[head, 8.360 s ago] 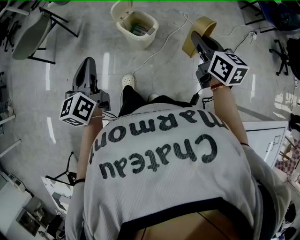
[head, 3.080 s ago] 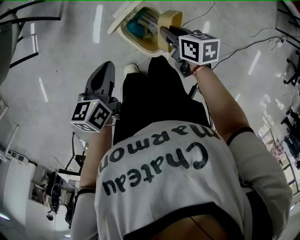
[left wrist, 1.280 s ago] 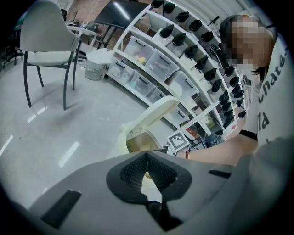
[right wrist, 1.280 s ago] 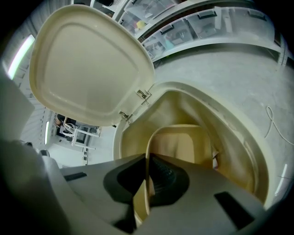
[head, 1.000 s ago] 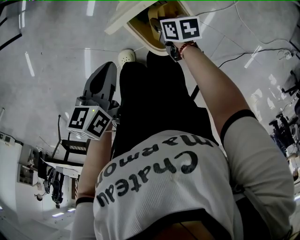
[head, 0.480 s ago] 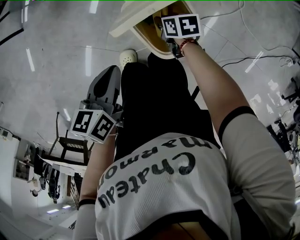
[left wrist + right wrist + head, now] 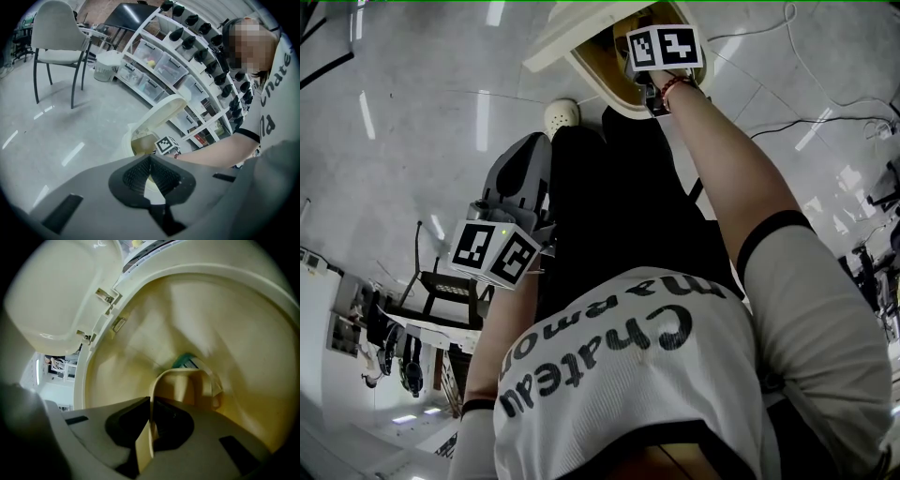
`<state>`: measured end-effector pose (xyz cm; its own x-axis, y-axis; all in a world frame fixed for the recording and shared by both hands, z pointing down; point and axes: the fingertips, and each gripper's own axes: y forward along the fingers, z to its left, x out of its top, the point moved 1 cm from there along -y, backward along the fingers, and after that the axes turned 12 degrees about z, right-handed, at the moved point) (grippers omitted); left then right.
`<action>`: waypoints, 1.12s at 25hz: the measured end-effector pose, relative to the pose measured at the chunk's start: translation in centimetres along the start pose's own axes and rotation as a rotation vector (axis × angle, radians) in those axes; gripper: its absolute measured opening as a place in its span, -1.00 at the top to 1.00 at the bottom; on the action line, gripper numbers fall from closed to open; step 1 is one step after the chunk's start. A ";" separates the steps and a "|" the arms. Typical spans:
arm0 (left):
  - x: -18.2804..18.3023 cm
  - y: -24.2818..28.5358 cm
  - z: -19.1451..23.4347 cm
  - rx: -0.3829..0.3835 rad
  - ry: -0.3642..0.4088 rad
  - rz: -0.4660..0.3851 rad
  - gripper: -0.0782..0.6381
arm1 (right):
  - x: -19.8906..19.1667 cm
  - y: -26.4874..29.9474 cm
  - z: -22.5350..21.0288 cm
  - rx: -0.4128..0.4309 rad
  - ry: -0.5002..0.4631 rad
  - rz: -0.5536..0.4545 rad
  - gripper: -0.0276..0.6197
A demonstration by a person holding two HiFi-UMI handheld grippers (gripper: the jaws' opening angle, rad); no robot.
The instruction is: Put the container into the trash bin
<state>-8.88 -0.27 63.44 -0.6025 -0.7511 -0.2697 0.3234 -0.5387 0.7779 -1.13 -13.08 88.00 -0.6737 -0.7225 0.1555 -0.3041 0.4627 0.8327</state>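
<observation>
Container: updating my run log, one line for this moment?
right gripper: shut on container | container: inside trash bin | left gripper: shut, empty

Your right arm point(image 7: 731, 159) reaches forward and down, right gripper point(image 7: 151, 404) pinching the container point(image 7: 185, 387) wall. Your left gripper point(image 7: 531, 152) hangs beside your thigh, angled downward, jaws together, empty.

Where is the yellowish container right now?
In the right gripper view, the container hangs inside the open trash bin, its rim pinched by the right gripper, above a teal item.
</observation>
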 end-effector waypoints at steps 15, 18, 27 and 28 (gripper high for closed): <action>-0.7 -1.1 -0.9 0.006 0.002 -0.005 0.72 | 0.2 -0.6 -1.1 -0.081 0.013 -0.028 0.82; -1.0 -1.3 -0.4 0.011 0.000 -0.006 0.72 | 0.2 -0.5 -1.2 -0.093 0.017 -0.035 0.80; -1.1 -1.4 -0.6 0.011 0.004 0.001 0.72 | 0.1 -0.2 -1.5 -0.108 0.008 -0.016 0.40; -1.1 -1.5 -0.6 0.012 0.005 0.001 0.72 | 0.0 -0.3 -1.4 -0.107 0.011 -0.018 0.40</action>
<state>-8.32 1.13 62.20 -0.5988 -0.7534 -0.2717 0.3154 -0.5336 0.7847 -0.13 -13.96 88.51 -0.6609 -0.7362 0.1455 -0.2418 0.3925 0.8874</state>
